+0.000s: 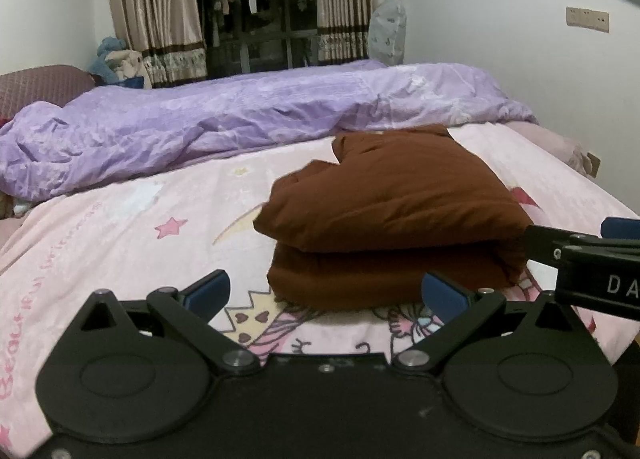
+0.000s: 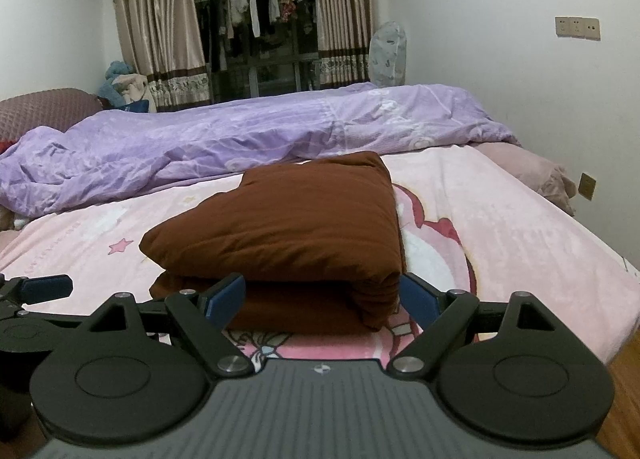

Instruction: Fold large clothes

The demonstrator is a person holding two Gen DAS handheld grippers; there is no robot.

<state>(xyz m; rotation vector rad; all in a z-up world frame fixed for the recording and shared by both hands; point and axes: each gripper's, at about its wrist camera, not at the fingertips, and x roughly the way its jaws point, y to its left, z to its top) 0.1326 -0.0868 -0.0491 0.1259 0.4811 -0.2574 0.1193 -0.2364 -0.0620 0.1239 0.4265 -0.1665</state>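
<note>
A brown garment (image 1: 392,219) lies folded into a thick stack on the pink cartoon bedsheet (image 1: 120,227); it also shows in the right wrist view (image 2: 288,235). My left gripper (image 1: 326,293) is open and empty, just in front of the stack's near edge. My right gripper (image 2: 320,297) is open and empty, its blue pads (image 2: 224,299) close to the stack's front edge. The right gripper shows at the right of the left wrist view (image 1: 592,255). The left gripper shows at the left of the right wrist view (image 2: 36,291).
A crumpled purple duvet (image 1: 240,115) lies along the far side of the bed. Curtains (image 1: 160,11) and hanging clothes are behind. A white wall with sockets (image 2: 576,27) is on the right. The bed's right edge drops to a wooden floor (image 2: 624,399).
</note>
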